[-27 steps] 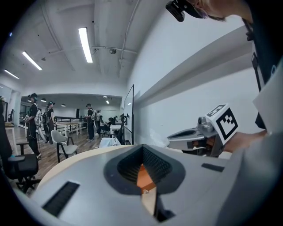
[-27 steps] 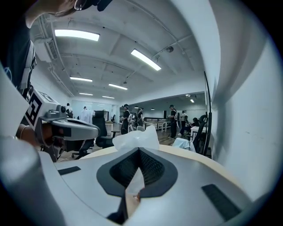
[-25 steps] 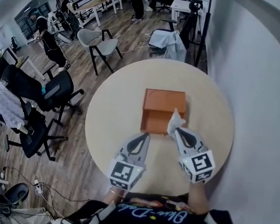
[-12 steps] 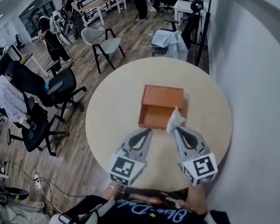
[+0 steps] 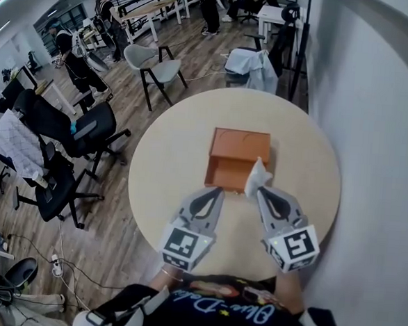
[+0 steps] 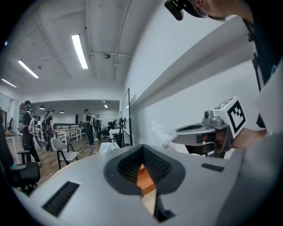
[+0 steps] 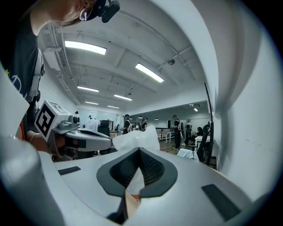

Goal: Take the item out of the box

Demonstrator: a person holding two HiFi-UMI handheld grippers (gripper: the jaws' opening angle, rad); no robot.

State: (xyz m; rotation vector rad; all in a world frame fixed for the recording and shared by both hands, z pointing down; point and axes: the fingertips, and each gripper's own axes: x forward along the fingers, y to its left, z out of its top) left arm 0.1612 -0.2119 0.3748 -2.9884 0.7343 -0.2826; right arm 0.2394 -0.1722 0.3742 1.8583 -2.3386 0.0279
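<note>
Right now we have the white crumpled paper [image 5: 257,174] pinched in our right gripper [image 5: 260,191]. Its fingers [image 7: 88,185] are clamped together on the paper's lower edge, and most of the sheet fans out loose beyond the tips. In the head view the paper sits over the near right corner of the orange box [image 5: 238,146], by the rim of the open compartment that faces us. We cannot tell how far above that rim it is. Our left gripper [image 5: 213,193] hovers at the box's near left edge with its fingers closed on nothing, and only a sliver of the orange box shows through the notch between them. The main risk, as we judge it, is the thin hold. Only 1 small fold looks caught, so a quick pull, or the loose part snagging on the box wall, could tug the paper free and drop it back inside. The 2nd risk is the box itself: nothing pins it to the round counter [image 5: 162,163], so if the paper catches, the box may slide or tip toward us. The 2 grippers are also near each other, so a swing to the left could knock them together.
</note>
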